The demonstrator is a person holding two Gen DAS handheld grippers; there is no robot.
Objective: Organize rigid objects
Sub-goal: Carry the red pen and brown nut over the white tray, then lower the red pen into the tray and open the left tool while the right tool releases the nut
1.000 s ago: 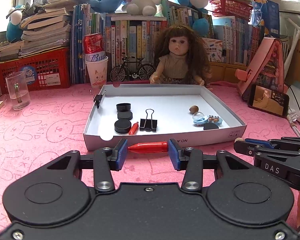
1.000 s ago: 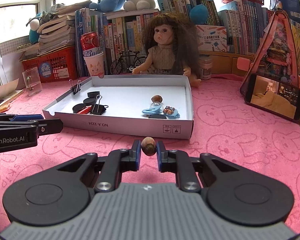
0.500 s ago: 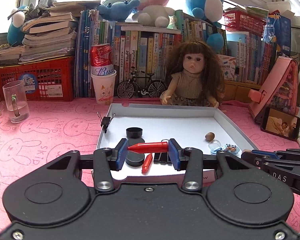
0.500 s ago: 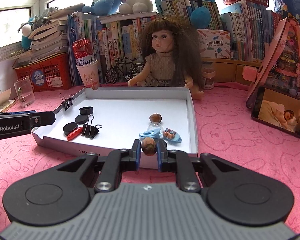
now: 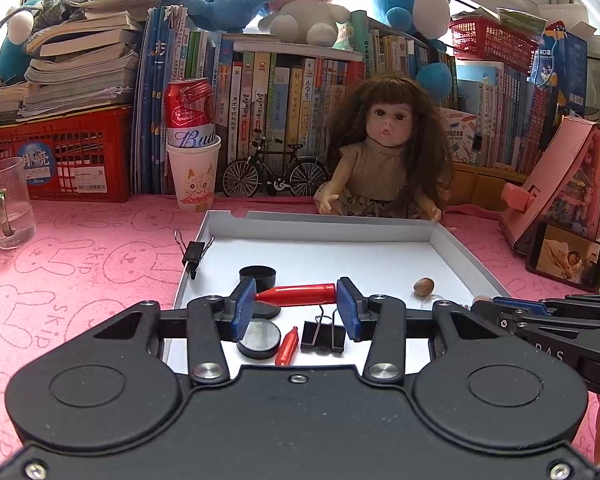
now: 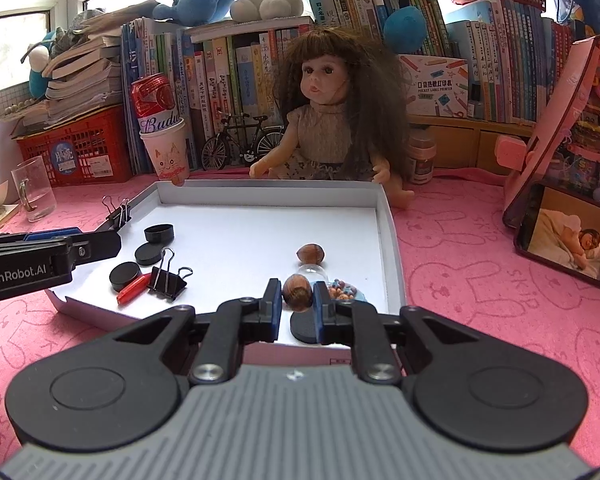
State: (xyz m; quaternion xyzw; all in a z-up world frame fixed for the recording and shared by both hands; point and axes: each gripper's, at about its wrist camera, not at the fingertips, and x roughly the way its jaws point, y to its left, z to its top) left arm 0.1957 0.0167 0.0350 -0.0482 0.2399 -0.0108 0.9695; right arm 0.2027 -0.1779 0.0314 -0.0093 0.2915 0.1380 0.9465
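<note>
My left gripper is shut on a red tapered cap, held crosswise above the near left part of the white tray. My right gripper is shut on a brown nut, held over the tray's near right part. In the tray lie black round lids, a small red cap, a black binder clip, another nut and a blue trinket.
A binder clip grips the tray's left wall. A doll, paper cup with a can, toy bicycle, glass mug, phone and pink stand surround the tray on the pink cloth.
Both grippers moved forward and up from in front of the tray to above its near part, each still holding its object.
</note>
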